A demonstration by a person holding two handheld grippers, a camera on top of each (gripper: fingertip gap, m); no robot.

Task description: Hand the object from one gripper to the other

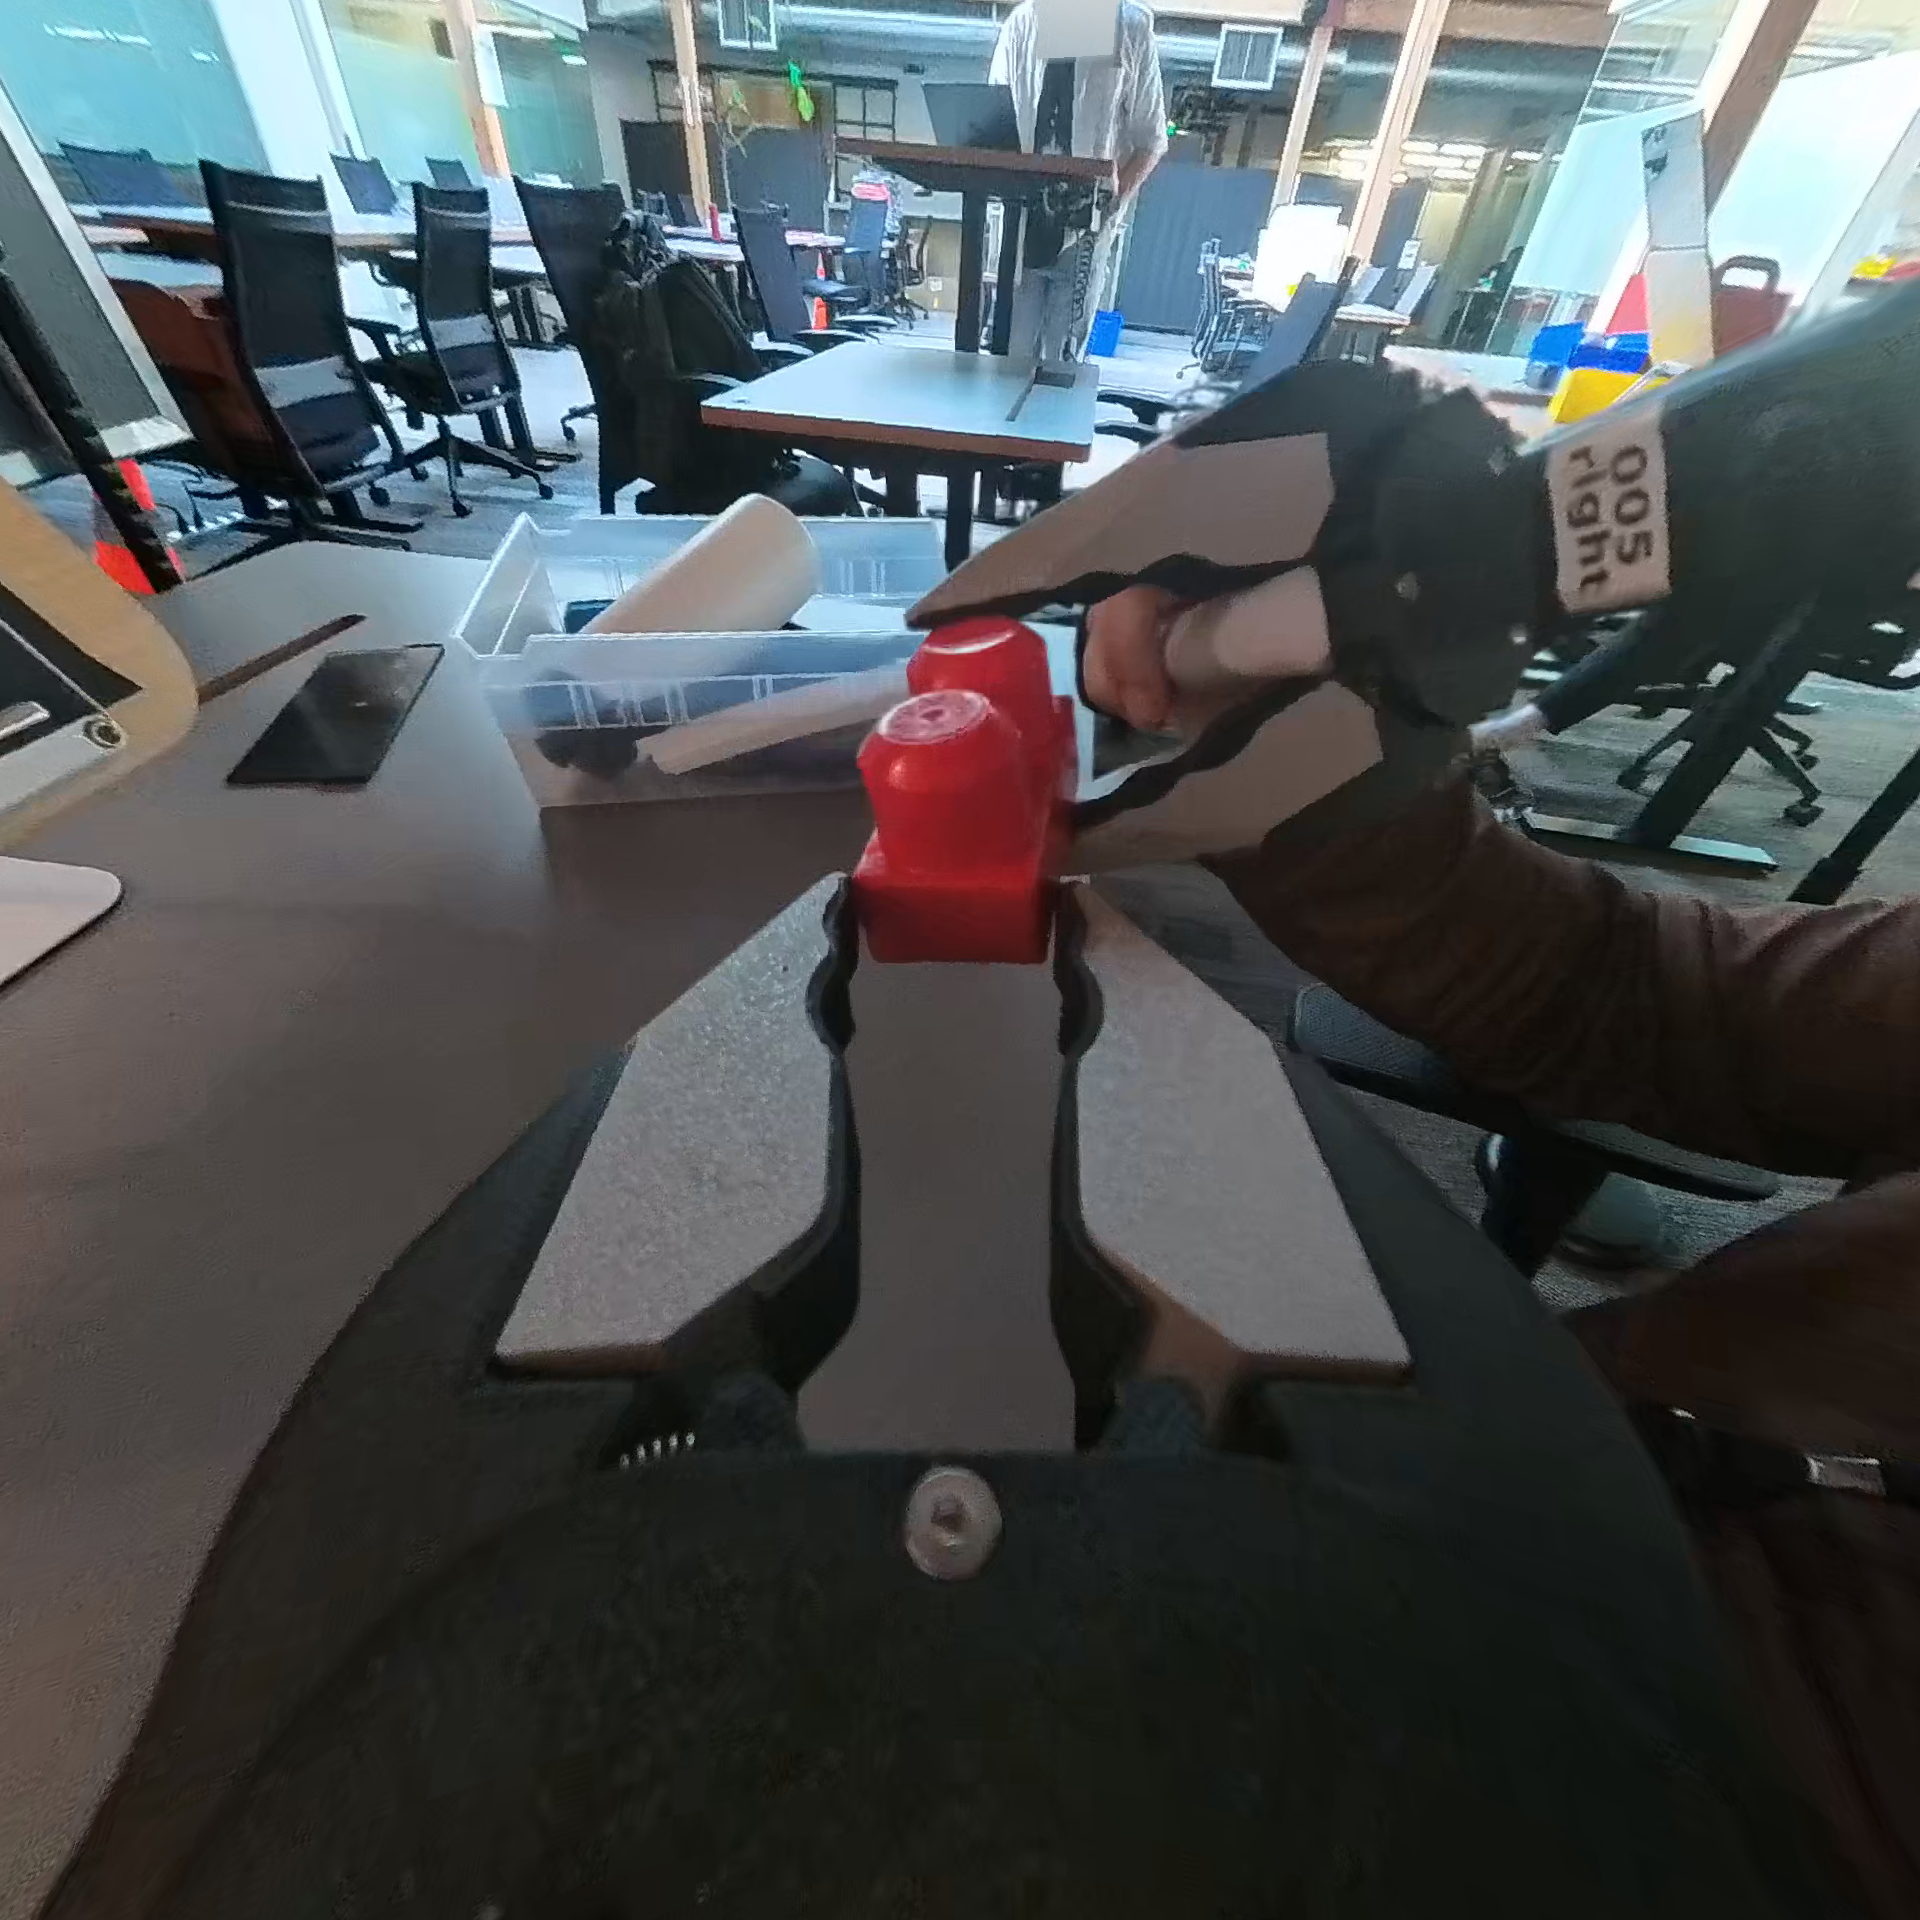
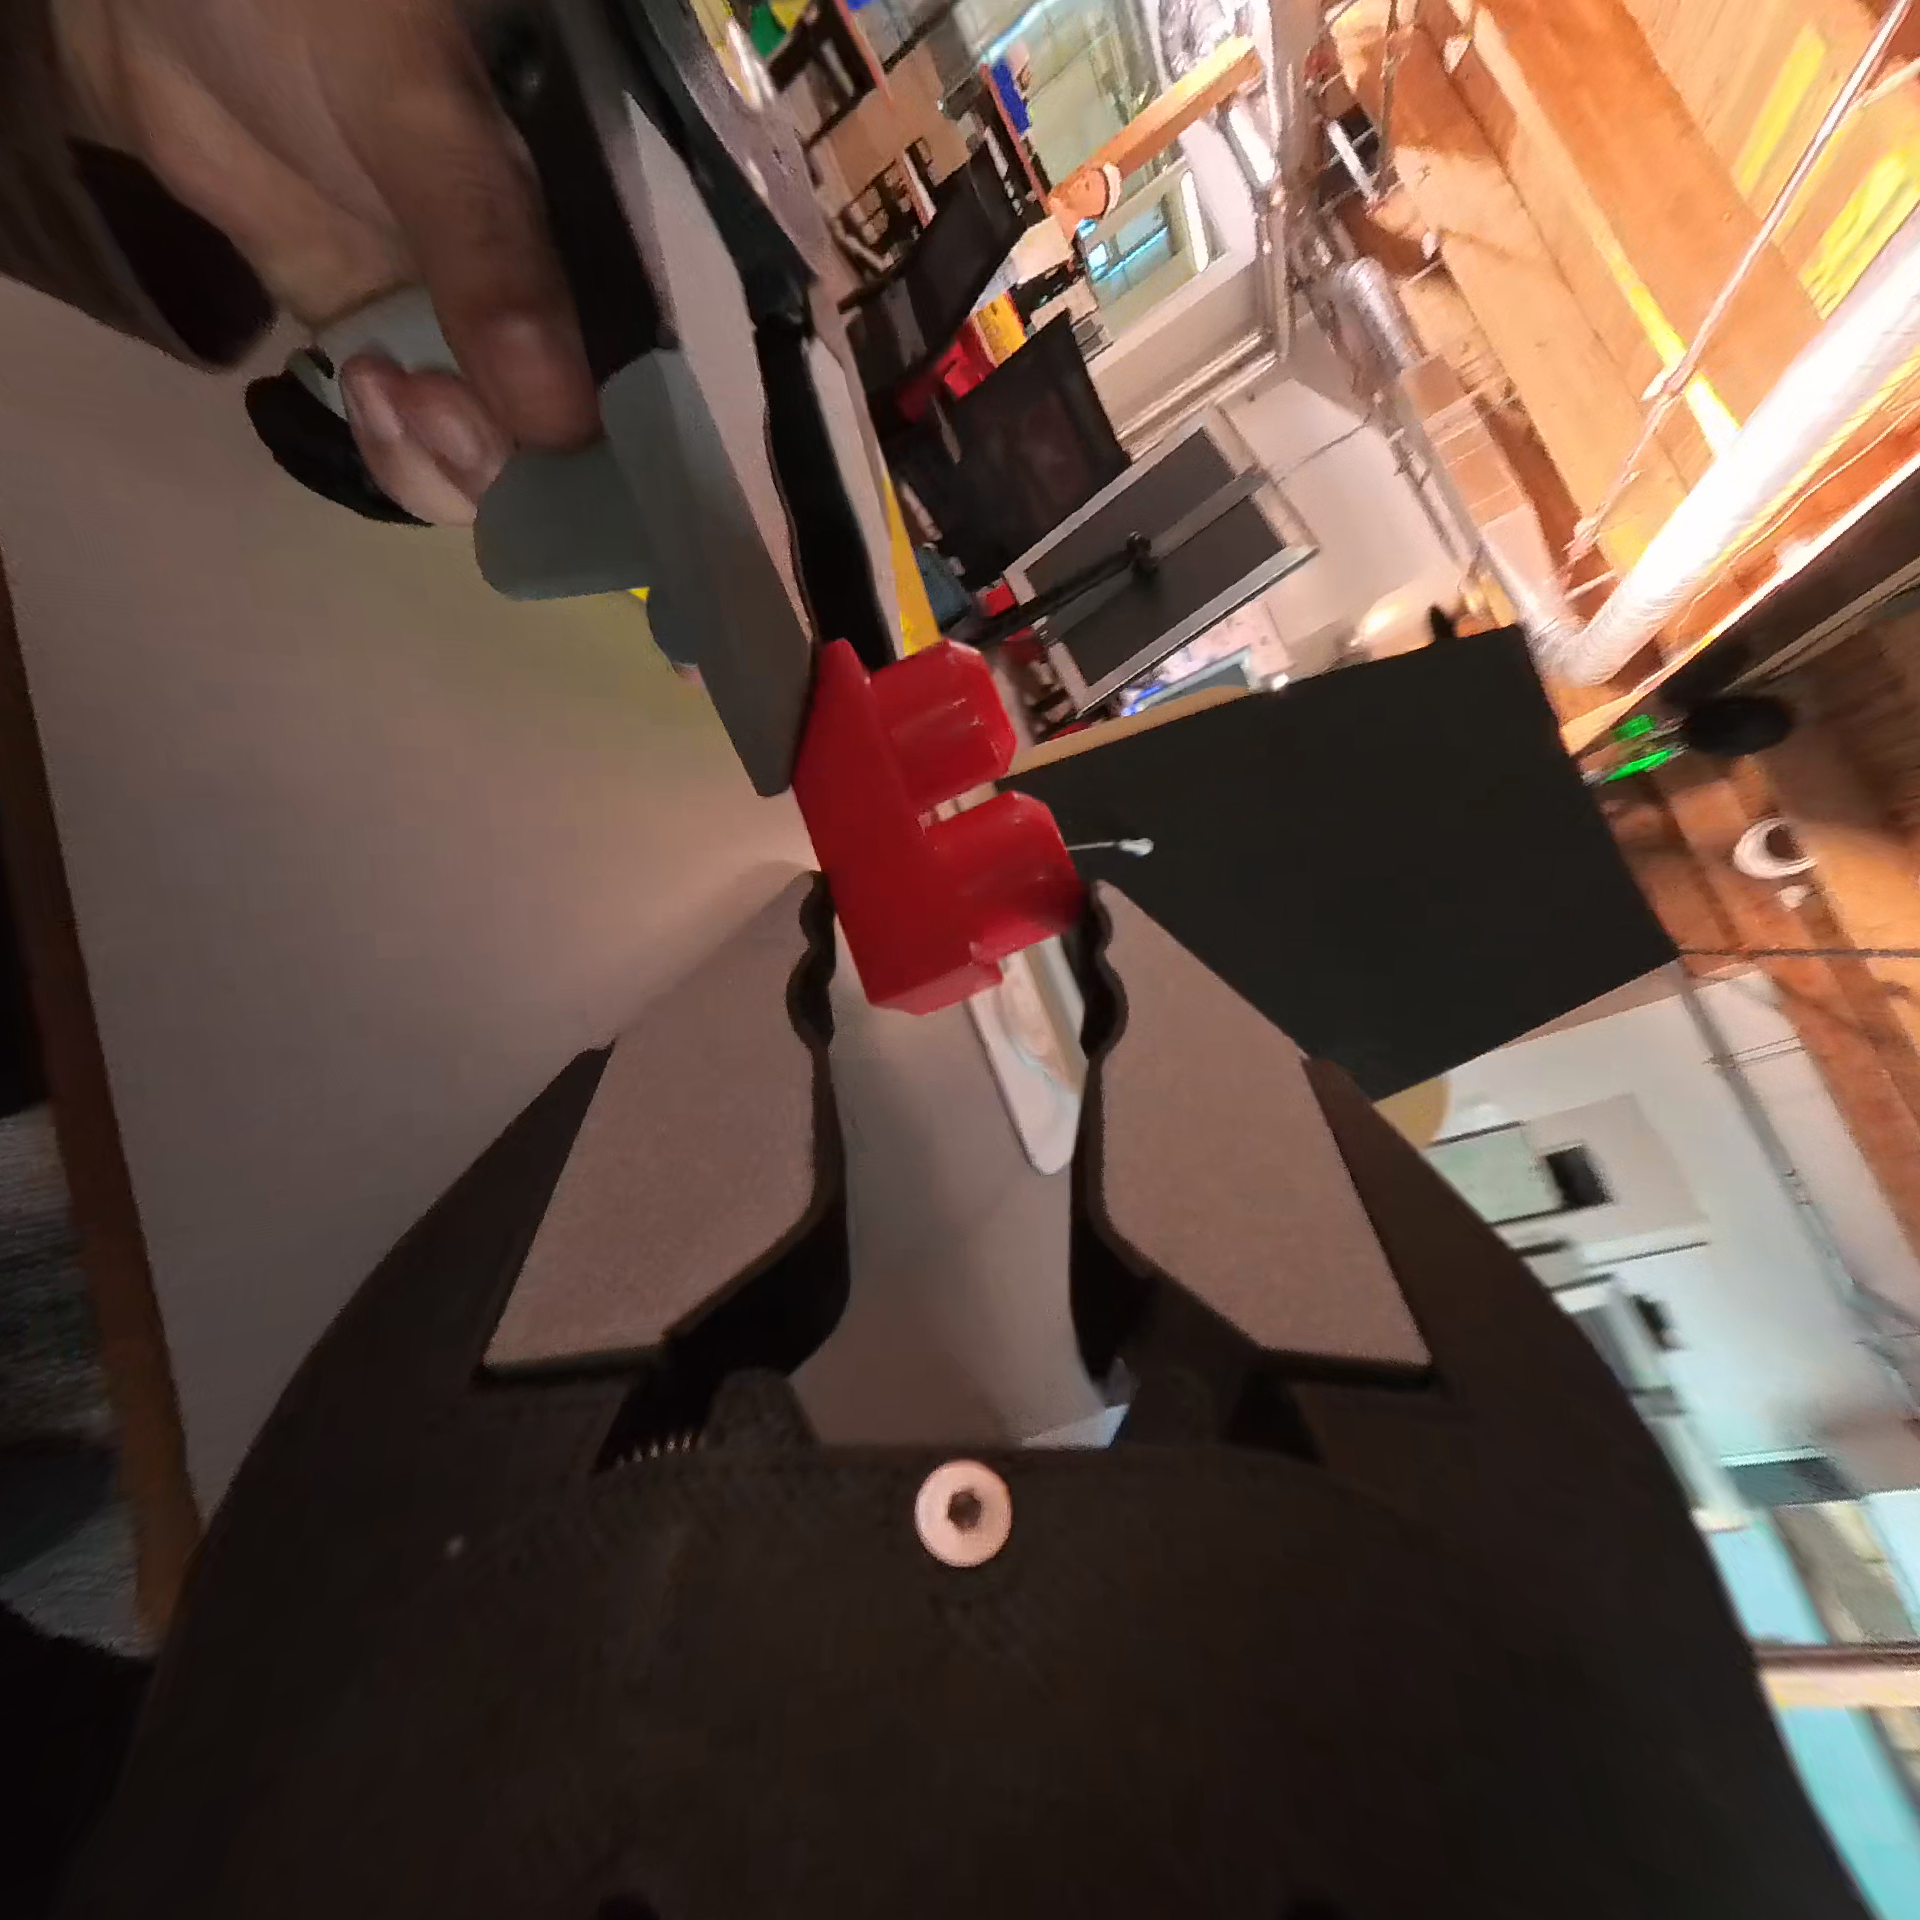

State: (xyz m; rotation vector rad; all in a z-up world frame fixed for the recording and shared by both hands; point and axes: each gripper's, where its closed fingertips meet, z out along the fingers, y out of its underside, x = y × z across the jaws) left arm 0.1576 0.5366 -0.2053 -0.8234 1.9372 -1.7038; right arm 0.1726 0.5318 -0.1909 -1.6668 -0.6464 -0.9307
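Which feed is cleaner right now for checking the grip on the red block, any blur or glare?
Left wrist view: sharp on the red block, slight glare on its studs, wide-angle bending at the edges. Right wrist view: rolled sideways, background smeared, bright ceiling lights; block still readable.

An open office lies beyond the tongs: a dark brown desk [image 1: 312, 935] under them, black office chairs [image 1: 281, 343] ahead to the left, a grey-topped table [image 1: 914, 400] straight ahead, glass partitions [image 1: 135, 73] behind, grey carpet [image 1: 1662, 821] to the right, wooden ceiling beams [image 2: 1558, 260] overhead
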